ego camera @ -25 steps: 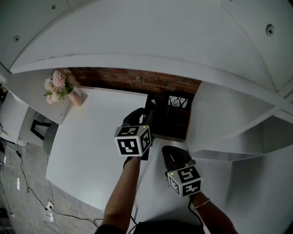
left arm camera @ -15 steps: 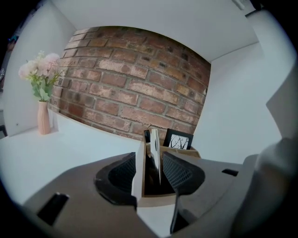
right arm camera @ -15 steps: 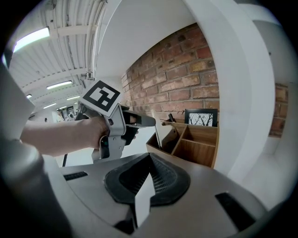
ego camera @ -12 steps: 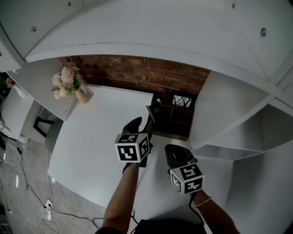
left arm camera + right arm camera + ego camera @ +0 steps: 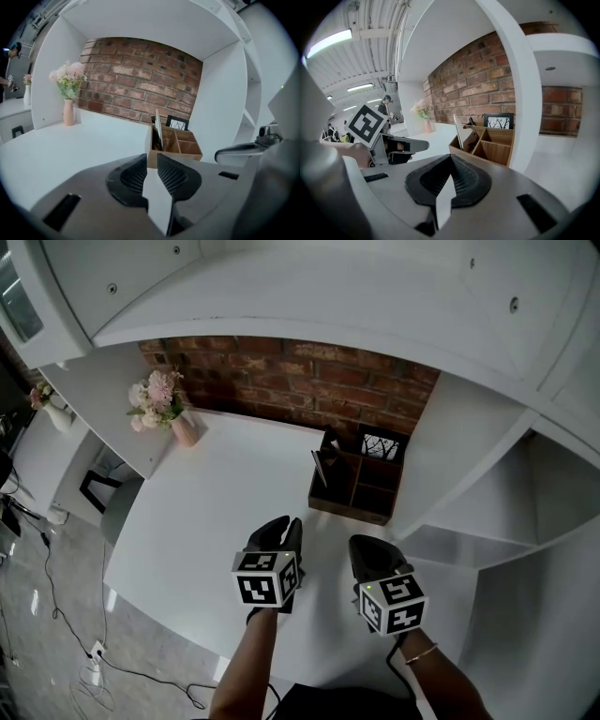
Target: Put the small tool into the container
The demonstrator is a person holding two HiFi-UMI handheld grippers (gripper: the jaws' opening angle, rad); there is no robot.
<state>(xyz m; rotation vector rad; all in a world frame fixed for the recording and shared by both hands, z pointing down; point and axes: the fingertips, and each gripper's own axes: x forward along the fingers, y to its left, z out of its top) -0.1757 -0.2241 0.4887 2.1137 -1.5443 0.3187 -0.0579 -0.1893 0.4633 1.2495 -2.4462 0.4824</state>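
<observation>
A wooden organizer (image 5: 364,513) with several compartments stands on the white desk against the brick wall. The small tool (image 5: 321,468), a thin pale flat stick, leans upright in its left compartment, also visible from the left gripper view as the tool (image 5: 158,127) and from the right gripper view as the tool (image 5: 460,131). My left gripper (image 5: 282,525) hovers over the desk in front of the organizer, well apart from it; its jaws are closing with nothing between them (image 5: 151,161). My right gripper (image 5: 365,546) is beside it, shut and empty (image 5: 450,160).
A framed picture (image 5: 381,446) stands in the organizer's rear right compartment. A pink vase of flowers (image 5: 167,409) is at the desk's far left corner. A white shelf partition (image 5: 448,442) rises right of the organizer. The desk's front edge (image 5: 178,638) lies close below the grippers.
My left gripper has drawn back from the organizer toward the desk's front, and the tool stays leaning in the left compartment. The right gripper has barely moved.
</observation>
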